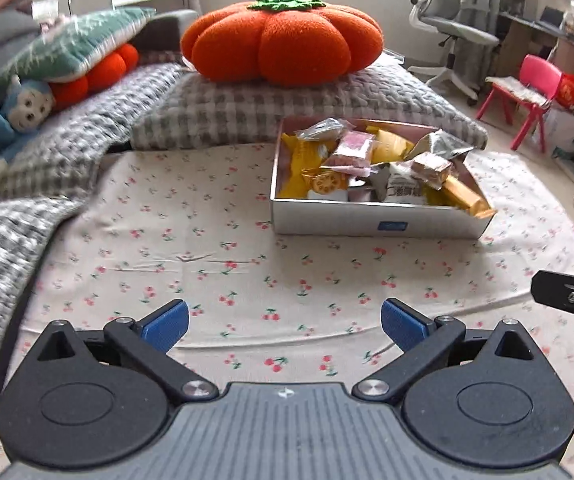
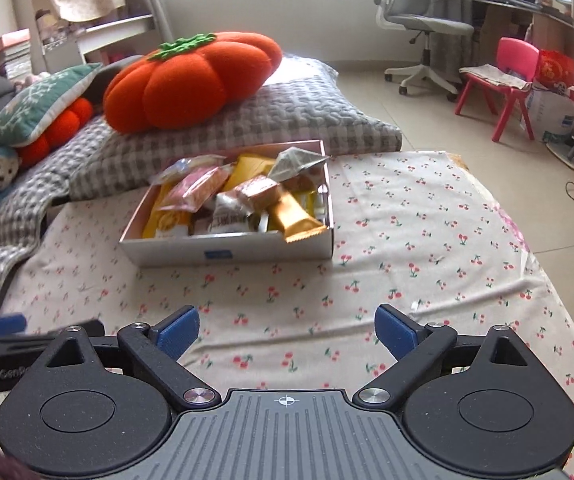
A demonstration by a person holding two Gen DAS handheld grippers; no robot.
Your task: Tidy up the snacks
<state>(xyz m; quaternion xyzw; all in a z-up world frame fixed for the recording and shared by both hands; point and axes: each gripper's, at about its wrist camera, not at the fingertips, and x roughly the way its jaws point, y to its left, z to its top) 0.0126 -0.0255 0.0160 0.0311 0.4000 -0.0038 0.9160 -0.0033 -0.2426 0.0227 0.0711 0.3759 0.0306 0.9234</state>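
Note:
A shallow white cardboard box [image 1: 371, 222] sits on the cherry-print sheet, filled with several wrapped snacks [image 1: 351, 152]: yellow, pink, silver and gold packets. It also shows in the right wrist view [image 2: 243, 250], with a gold packet [image 2: 295, 216] hanging over its front right corner. My left gripper [image 1: 285, 326] is open and empty, hovering over the sheet well in front of the box. My right gripper [image 2: 287, 334] is open and empty too, in front and to the right of the box. Part of the right gripper shows at the left view's right edge [image 1: 571, 296].
An orange pumpkin cushion [image 1: 283, 38] rests on a grey checked pillow [image 1: 247, 112] behind the box. A grey blanket [image 1: 11, 220] and a blue plush toy [image 1: 11, 120] lie left. An office chair [image 2: 419, 24], a pink child's chair [image 2: 503, 80] and bags stand on the floor right.

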